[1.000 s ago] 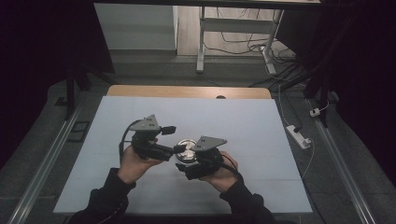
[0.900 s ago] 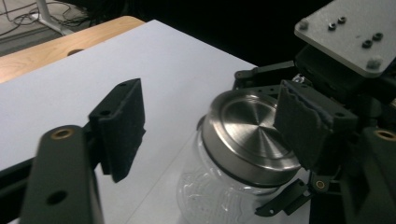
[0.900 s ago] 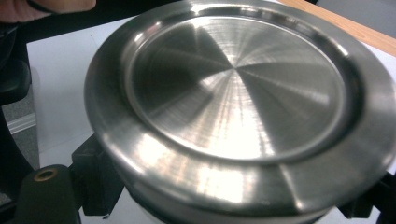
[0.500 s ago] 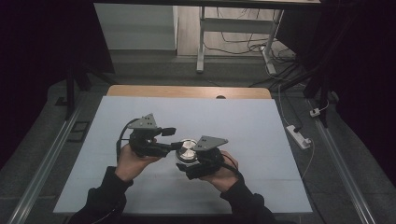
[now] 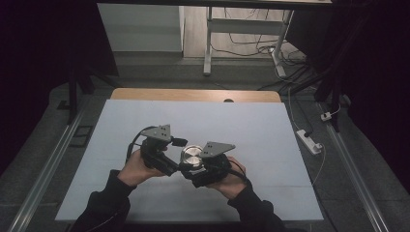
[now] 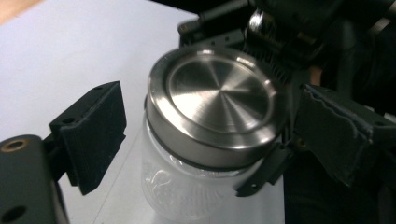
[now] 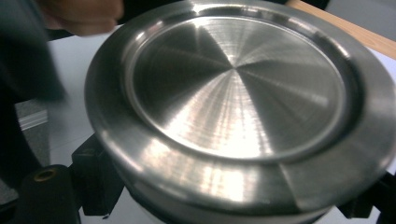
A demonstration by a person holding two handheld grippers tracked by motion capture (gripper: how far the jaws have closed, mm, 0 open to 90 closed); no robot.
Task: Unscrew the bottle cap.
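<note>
Above the white table (image 5: 290, 145), near the front edge, right gripper (image 5: 205, 166) clamps a glass jar (image 6: 182, 191) under its steel lid (image 6: 217, 100) — left gripper (image 6: 205, 140) jaws wide apart around the lid, left pad clear

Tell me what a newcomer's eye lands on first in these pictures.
The shiny steel lid on a clear glass jar draws the eye, held up between the two grippers near the front middle of the white table. The right gripper grips the jar below the lid, while the left gripper stands open around the lid, its jaws apart from it.
</note>
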